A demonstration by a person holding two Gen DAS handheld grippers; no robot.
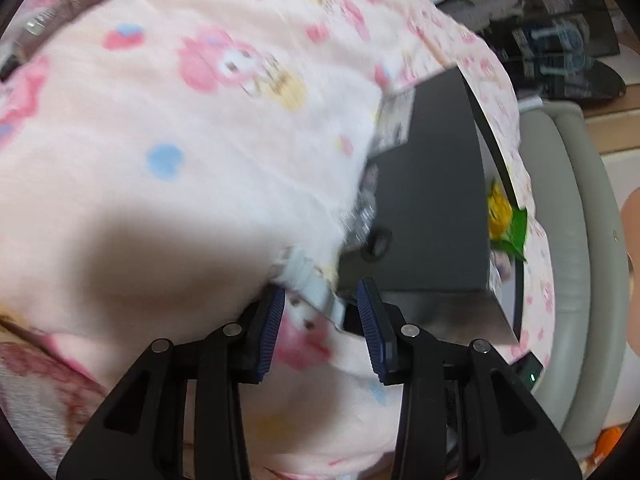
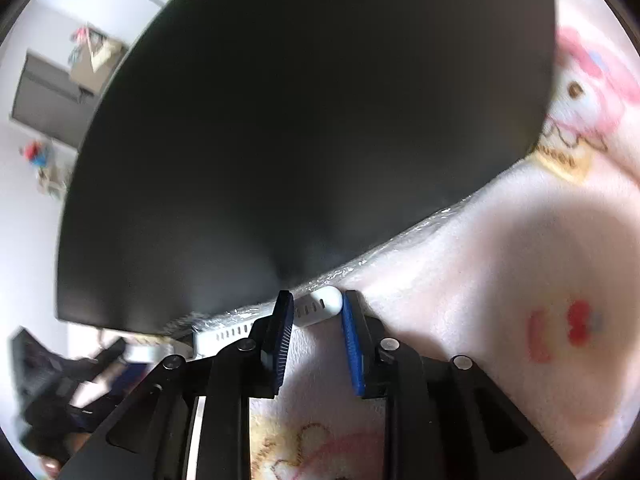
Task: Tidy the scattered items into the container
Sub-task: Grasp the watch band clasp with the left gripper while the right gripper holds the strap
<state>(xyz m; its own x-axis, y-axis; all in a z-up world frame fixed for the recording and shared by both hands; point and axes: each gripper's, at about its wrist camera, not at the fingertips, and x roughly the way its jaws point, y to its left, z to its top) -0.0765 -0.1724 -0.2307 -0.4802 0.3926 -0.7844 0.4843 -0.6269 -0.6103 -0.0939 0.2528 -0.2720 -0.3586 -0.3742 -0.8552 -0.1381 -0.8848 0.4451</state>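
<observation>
One white slotted strap (image 2: 316, 307) beside dark box (image 2: 304, 128).

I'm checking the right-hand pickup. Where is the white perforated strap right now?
In the right wrist view, the white strap lies on the pink blanket at the black container's lower edge, its rounded tip between the right hand-held gripper's pads.

Blanket (image 1: 180, 128): pale pink, cartoon print, blue dots. Box (image 1: 432, 184): matte black. Strap (image 2: 320, 306): white, slotted.
</observation>
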